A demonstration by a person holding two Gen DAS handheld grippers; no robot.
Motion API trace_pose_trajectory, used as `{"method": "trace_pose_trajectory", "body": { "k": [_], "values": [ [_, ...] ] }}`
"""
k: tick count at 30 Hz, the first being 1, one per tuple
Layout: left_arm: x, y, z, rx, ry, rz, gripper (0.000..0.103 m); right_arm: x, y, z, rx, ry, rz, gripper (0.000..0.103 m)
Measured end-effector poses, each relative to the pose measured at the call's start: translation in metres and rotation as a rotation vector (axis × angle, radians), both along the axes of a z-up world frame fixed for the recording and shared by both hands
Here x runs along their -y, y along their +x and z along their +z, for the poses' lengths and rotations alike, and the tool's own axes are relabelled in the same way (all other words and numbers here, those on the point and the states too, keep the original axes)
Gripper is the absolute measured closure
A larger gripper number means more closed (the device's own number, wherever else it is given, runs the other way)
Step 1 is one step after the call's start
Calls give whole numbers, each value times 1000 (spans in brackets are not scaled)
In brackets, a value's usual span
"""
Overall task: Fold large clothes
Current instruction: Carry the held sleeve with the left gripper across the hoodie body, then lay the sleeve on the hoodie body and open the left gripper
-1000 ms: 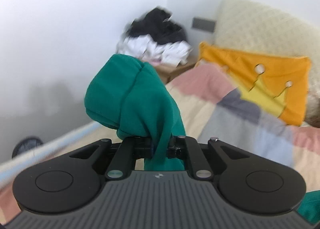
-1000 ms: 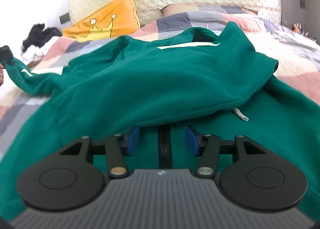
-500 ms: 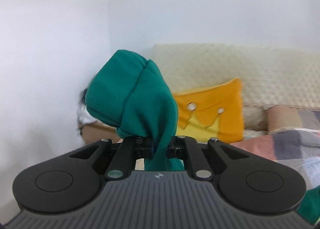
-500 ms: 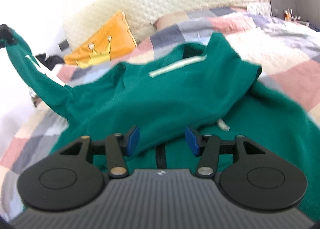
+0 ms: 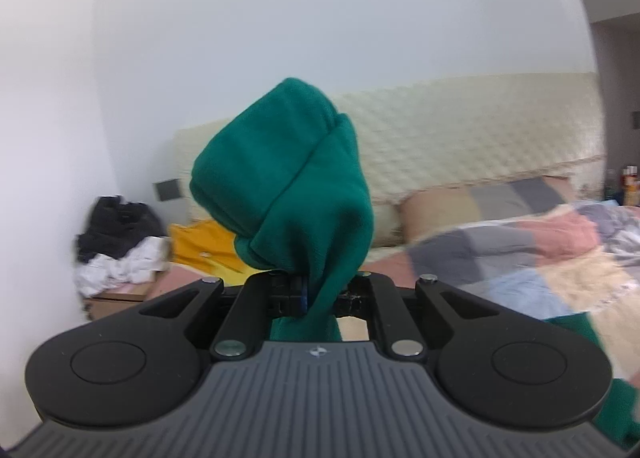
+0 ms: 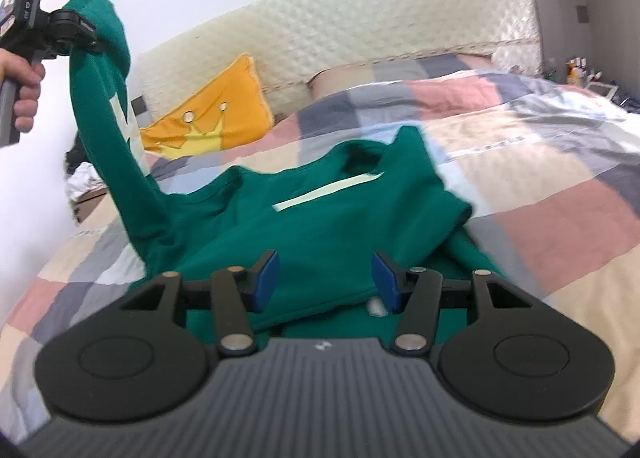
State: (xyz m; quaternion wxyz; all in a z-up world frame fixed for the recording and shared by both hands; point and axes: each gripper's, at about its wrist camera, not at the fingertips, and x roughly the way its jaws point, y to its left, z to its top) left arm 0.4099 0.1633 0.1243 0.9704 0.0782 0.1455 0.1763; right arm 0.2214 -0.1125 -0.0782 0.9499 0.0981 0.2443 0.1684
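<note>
On the bed [image 6: 540, 226], spread over its patchwork quilt, a green sweatshirt [image 6: 320, 226] is lying with its body folded over near the right claw [image 6: 325, 280]. That claw is hovering just above the garment's near edge, its blue pads [image 6: 266, 278] standing apart with nothing pressed between them. At the far left, the left claw [image 6: 82, 34] is gripping the sweatshirt's sleeve cuff [image 5: 288, 186] and holding it raised above the bed, so the sleeve is stretching up from the garment's left shoulder. In the left wrist view, the jaws of this claw are pinching tight on the cuff, which is bunching up above them. A person's hand [image 6: 22, 78] is holding that claw's handle. A yellow crown cushion [image 6: 208, 114] is leaning against the quilted headboard [image 6: 360, 26] at the far side.
</note>
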Motion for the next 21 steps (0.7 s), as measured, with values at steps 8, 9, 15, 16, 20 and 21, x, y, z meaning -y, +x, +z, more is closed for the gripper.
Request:
{"method": "trace_pose_trajectory", "body": {
  "k": [8,9,15,16,20,21],
  "values": [
    [113,-4,-73,-70,-41,-125,92,47,-5,4,16,45,-25,48],
    [126,-5,-86,-83,-49,-133,92,54,-4,4,25,71,-28,48],
    [190,1,-173,-178,-104,-200,92,90,11,3,32,220,-62,47],
    [198,3,-188,-195,-99,-214,92,94,13,1,25,229,-68,47],
    [221,10,-244,-255,-126,-238,92,107,22,-9,-4,241,-84,47],
    [222,12,-255,-264,-139,-237,92,110,26,-13,-18,248,-87,47]
  ]
}}
